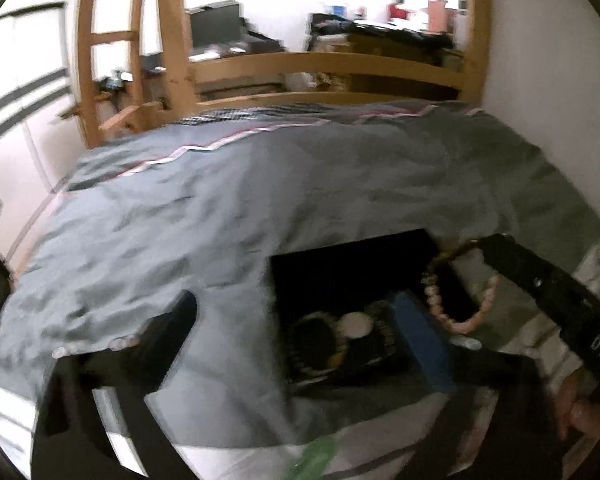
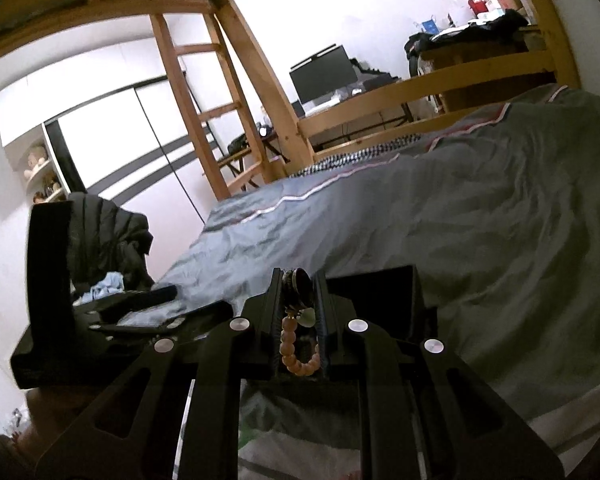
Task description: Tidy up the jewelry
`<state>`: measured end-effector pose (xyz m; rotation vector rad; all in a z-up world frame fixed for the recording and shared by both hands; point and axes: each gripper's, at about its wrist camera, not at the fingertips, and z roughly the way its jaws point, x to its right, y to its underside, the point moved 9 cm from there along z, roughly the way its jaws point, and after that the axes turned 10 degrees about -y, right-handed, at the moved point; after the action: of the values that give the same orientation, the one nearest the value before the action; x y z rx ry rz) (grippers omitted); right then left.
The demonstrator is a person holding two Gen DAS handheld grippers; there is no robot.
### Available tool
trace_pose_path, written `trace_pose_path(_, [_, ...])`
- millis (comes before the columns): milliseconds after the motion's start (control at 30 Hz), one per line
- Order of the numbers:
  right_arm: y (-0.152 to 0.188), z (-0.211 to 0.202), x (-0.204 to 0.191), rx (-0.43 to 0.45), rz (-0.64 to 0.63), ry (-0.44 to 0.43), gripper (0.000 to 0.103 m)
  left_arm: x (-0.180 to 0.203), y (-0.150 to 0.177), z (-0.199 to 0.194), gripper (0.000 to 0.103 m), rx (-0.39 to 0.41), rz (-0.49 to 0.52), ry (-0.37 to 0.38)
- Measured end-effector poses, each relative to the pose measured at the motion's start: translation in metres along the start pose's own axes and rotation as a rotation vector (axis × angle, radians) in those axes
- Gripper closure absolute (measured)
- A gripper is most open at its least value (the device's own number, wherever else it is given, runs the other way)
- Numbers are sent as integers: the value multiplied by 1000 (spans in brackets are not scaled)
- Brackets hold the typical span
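A black jewelry box (image 1: 340,276) lies open on the grey bed cover, with dark bead bracelets (image 1: 320,340) and a pale round piece (image 1: 356,324) inside. My right gripper (image 2: 298,288) is shut on a pink bead bracelet (image 2: 296,354) with dark beads at the top; the loop hangs between the fingers. In the left wrist view that bracelet (image 1: 460,320) hangs over the box's right edge under the right gripper (image 1: 484,244). My left gripper (image 1: 292,328) is open, its fingers (image 1: 172,328) on either side of the box. It also shows in the right wrist view (image 2: 140,316).
The grey bed cover (image 1: 260,200) fills the middle. A wooden bed frame (image 1: 320,64) and ladder stand behind. A dark jacket (image 2: 112,232) hangs at the left. A white wall (image 1: 548,60) is at the right.
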<state>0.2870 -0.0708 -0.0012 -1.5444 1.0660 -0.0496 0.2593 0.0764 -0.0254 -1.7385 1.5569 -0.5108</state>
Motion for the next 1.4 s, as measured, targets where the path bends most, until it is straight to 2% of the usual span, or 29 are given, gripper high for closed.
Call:
trace_pose_path(100, [6,5,0,-21,-8,3,88,-4,25,-3,5,-77,49,27])
trace_pose_path(200, [10,8,4,-32,4,2,88,3,62,3,5,-210,85,109])
trace_pose_path(233, [11,8,5,-32,7,3,88,10,78,12,6,-271,118,103])
trace_pose_path(267, [11,8,6,-33,12,3,88,13,86,16,13,-298,142,97])
trace_pose_path(300, [12,7,7,-33,17,4,88,22,95,20,31,-328,183,98])
trace_pose_path(333, [12,7,9,-32,22,4,88,27,102,21,84,-350,202,105])
trace_pose_path(367, [13,6,10,-31,27,5,88,33,109,24,101,-389,216,123])
trace_pose_path(400, [12,6,11,-30,29,6,88,37,116,27,101,-421,221,145])
trace_pose_path(500, [13,6,15,-27,46,6,88,40,128,32,103,-463,273,126])
trace_pose_path(567, [13,5,17,-26,57,2,87,46,134,29,103,-510,264,192])
trace_pose_path(600, [13,6,17,-26,57,4,88,49,142,30,103,-541,279,201])
trace_pose_path(667, [14,7,16,-30,54,3,88,52,152,34,102,-557,337,161])
trace_pose_path(733, [15,9,16,-36,51,5,87,54,153,34,101,-540,382,129])
trace_pose_path(933, [20,13,18,-57,51,5,87,57,151,31,94,-520,423,80])
trace_pose_path(1000, [21,15,18,-65,50,5,87,60,150,28,85,-500,458,37])
trace_pose_path(1067, [23,16,18,-74,49,4,87,64,150,27,70,-488,487,-13])
trace_pose_path(1333, [30,24,19,-105,58,2,87,68,152,23,68,-524,460,-24])
trace_pose_path(1400, [32,25,19,-109,58,3,87,67,152,31,75,-517,468,-9])
